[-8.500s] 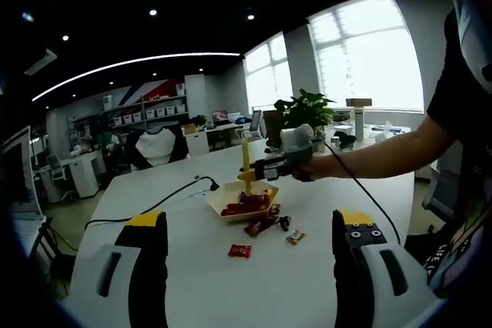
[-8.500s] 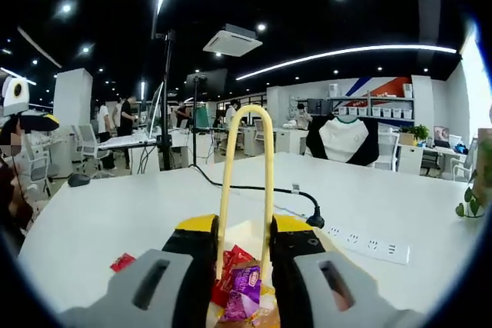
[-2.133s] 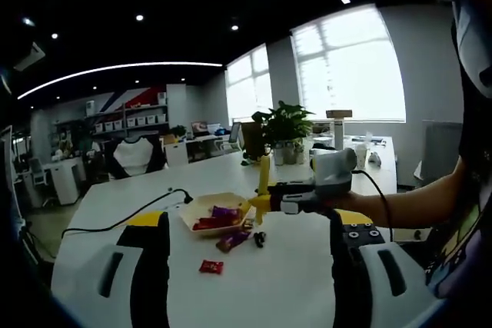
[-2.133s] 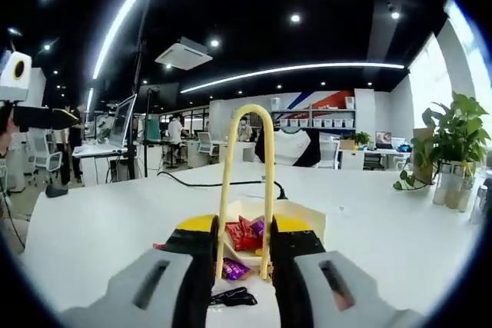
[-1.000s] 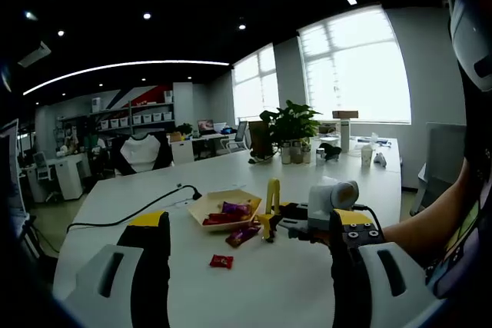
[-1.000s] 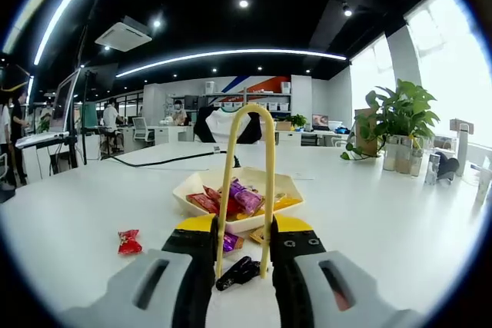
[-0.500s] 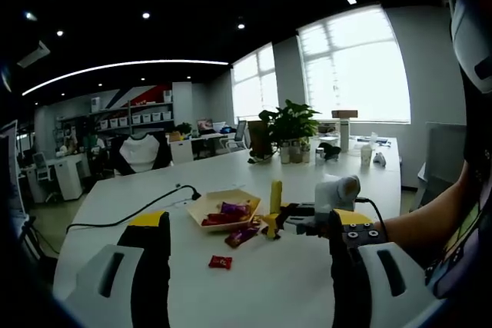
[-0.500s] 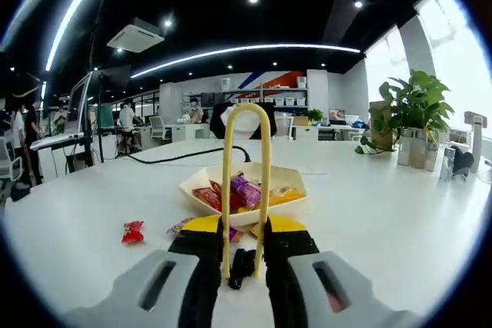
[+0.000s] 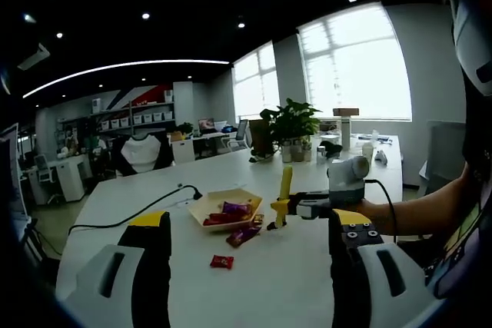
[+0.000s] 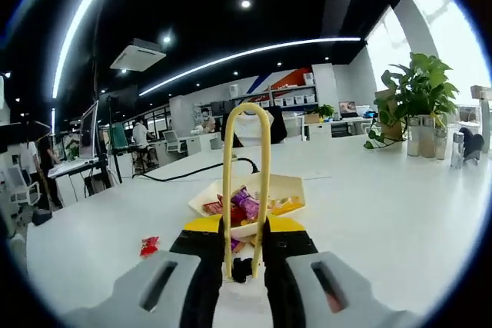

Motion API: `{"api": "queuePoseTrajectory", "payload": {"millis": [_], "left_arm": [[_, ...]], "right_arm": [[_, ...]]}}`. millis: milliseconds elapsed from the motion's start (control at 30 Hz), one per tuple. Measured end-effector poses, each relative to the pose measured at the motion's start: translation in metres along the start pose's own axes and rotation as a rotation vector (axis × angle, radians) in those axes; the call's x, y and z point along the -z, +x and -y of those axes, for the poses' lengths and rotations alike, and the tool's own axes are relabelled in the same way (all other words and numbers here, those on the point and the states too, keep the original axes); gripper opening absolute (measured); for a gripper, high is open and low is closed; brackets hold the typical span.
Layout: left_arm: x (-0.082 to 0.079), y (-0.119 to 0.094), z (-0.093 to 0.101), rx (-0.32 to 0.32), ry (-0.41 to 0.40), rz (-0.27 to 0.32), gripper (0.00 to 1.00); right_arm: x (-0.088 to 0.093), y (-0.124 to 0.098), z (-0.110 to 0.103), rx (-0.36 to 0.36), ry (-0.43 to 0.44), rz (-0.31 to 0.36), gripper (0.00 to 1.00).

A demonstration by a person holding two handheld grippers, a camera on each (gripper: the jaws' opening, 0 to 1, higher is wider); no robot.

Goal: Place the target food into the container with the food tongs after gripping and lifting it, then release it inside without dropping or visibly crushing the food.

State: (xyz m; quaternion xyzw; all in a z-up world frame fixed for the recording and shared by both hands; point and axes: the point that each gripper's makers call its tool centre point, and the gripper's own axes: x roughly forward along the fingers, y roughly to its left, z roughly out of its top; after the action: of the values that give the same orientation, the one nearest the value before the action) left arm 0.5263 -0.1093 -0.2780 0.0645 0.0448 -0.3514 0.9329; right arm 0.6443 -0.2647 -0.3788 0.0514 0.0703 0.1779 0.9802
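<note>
On the white table (image 9: 254, 266), the cream tray (image 10: 286, 184) serves as the landmark: it holds a heap of wrapped sweets (image 10: 240, 203) in red, purple and orange (their print is too small to read). In the right gripper view, the right gripper (image 10: 244, 255) has its jaws drawn close together, clamped on the yellow food tongs (image 10: 246, 182), whose looped end stands up in front of the tray; a small black-wrapped sweet (image 10: 243, 269) sits pinched between the tong tips, just short of the tray's near edge and outside it. A red sweet (image 10: 149, 246) lies on the table well to the left of the tray. In the left gripper view, the left gripper (image 9: 250, 247) has its jaws set wide apart with nothing between them, well back from the tray; a black cable (image 9: 131, 213) runs to the left of the tray, and a potted plant (image 9: 290, 124) stands beyond it near the windows
</note>
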Motion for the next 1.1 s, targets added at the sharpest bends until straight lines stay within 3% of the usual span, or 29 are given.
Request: {"api": "queuePoseTrajectory", "payload": {"millis": [67,300,333,367,500,667,800,1100], "left_arm": [[0.000,0.001,0.001,0.002,-0.002,0.001,0.90],[-0.001,0.003,0.006,0.015,-0.004,0.006,0.89],[-0.001,0.003,0.007,0.018,-0.002,0.005,0.89],[0.000,0.003,0.008,0.019,-0.003,0.005,0.89],[0.001,0.003,0.008,0.022,0.000,-0.003,0.89],[0.000,0.003,0.007,0.010,-0.002,-0.002,0.89],[0.002,0.001,0.005,-0.004,-0.006,-0.004,0.89],[0.006,0.000,0.006,-0.007,-0.011,-0.019,0.89]], "right_arm": [[-0.005,-0.002,-0.001,-0.004,0.039,0.016,0.13],[0.007,-0.005,0.008,-0.017,-0.009,-0.009,0.16],[0.003,-0.005,0.004,-0.055,-0.004,0.029,0.16],[0.002,-0.005,0.006,-0.049,-0.004,0.033,0.16],[0.004,0.004,0.007,-0.051,-0.043,0.016,0.16],[0.007,0.018,-0.008,-0.117,-0.079,-0.001,0.17],[0.018,0.024,-0.015,-0.155,-0.165,-0.037,0.18],[0.028,0.025,-0.009,-0.156,-0.171,-0.045,0.20]]}}
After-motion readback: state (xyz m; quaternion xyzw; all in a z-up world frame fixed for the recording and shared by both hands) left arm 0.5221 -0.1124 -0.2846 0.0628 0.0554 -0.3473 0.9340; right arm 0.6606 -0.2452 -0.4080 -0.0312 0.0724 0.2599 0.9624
